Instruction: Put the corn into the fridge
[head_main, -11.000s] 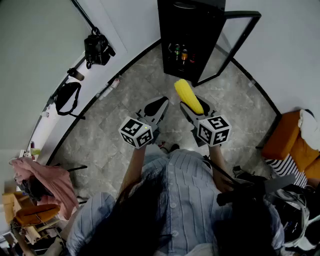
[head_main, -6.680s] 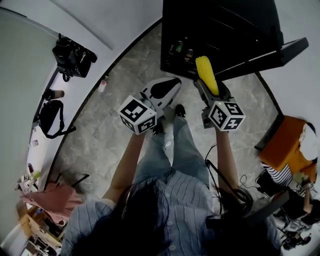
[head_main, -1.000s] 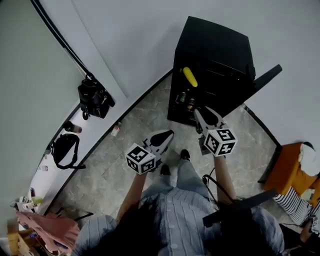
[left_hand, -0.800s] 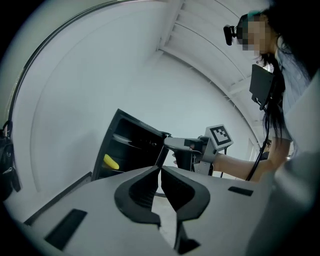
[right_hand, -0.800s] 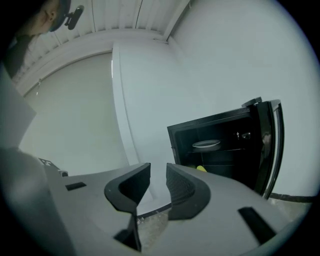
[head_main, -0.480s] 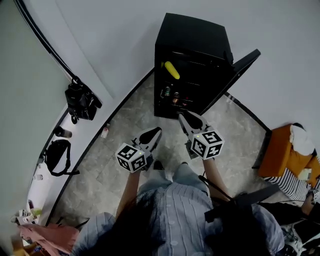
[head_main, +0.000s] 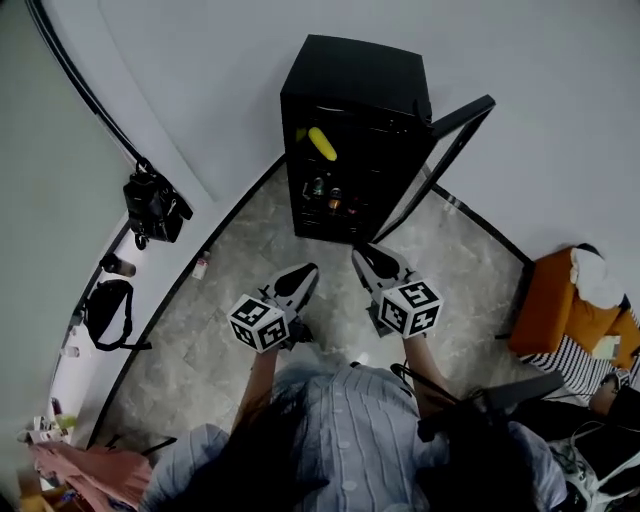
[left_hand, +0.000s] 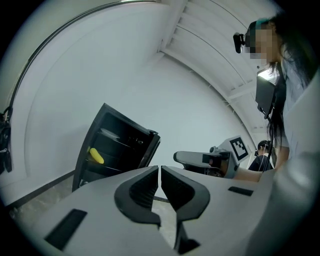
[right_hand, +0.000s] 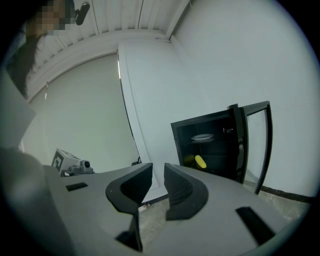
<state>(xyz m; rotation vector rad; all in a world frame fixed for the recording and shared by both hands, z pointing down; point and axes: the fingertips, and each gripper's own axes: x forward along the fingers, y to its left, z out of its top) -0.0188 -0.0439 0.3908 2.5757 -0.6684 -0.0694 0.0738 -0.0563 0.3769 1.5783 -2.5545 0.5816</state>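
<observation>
Looking across the room, I see the corn (head_main: 322, 143) lying on an upper shelf inside the black fridge (head_main: 350, 70), close to the front edge at the left side. So the placing itself looks done. The glass door (head_main: 455, 115) stands wide open, swung out to the right.

Both grippers are held in front of the person, well apart from the fridge. The left gripper (head_main: 305, 272) has its jaws brought together with only a sliver between them and nothing in them. The right gripper (head_main: 362, 257) has just been closing its jaws; a narrow gap remains and nothing sits in it.

The main risk, as I judge it, is the door. If it is left as it stands, the job is only half finished and the cold escapes. If it gets pushed shut with a gripper, a hard shove could slam the glass and jolt the shelves. The corn is round and sits near the shelf's lip, so a jolt might roll it forward, either off the shelf or into the path of the closing door. The bottles (head_main: 325, 193) on the lower shelf could tip from the same knock.

Nearly closed jaws also make a poor pusher: a narrow tip can skid off the smooth door frame.
</observation>
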